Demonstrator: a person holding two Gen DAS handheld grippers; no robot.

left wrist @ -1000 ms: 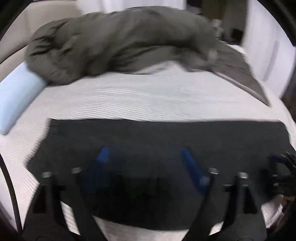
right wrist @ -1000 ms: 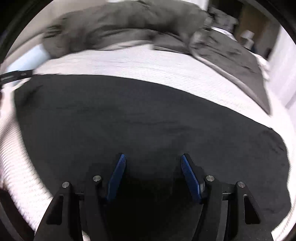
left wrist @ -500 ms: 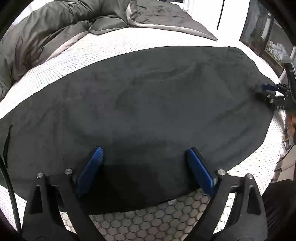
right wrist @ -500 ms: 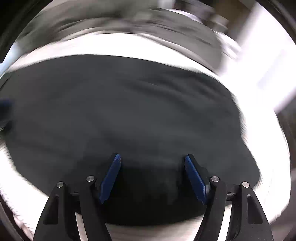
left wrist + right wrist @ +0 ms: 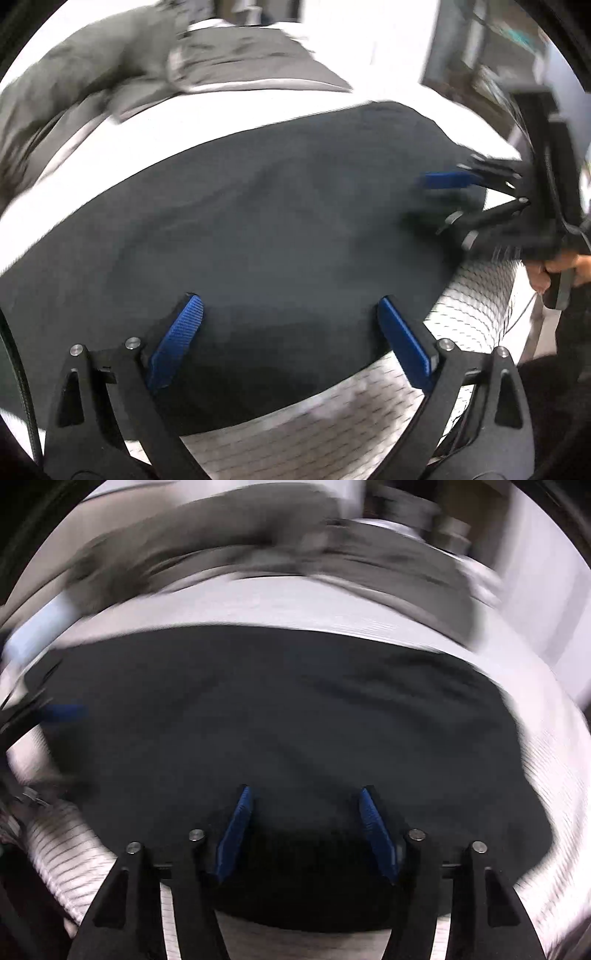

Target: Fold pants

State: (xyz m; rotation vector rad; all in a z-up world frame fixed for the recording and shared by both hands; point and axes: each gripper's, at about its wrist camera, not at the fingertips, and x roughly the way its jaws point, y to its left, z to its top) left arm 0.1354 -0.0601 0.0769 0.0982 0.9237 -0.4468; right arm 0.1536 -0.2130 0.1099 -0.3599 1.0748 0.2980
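The dark pants (image 5: 280, 218) lie spread flat on the bed (image 5: 369, 432), covering most of the white patterned mattress cover near its front edge, with a strip of cover showing in front of them and a wider strip behind. A rumpled grey duvet (image 5: 110, 74) is bunched toward the far edge of the bed, apart from the pants.

The left hand-held gripper (image 5: 291, 332) hovers over the near part of the pants with its blue pads wide apart; its jaws have just been opening, and the pads press on nothing, with only the flat cloth lying below them. The right hand-held gripper (image 5: 306, 827) is over the pants too, its jaws partly apart and gripping nothing. In the left wrist view the right hand-held gripper reaches in over the pants' end near the bed's right edge, and the person's hand (image 5: 554, 269) grips its handle beyond that edge. Both views are blurred.
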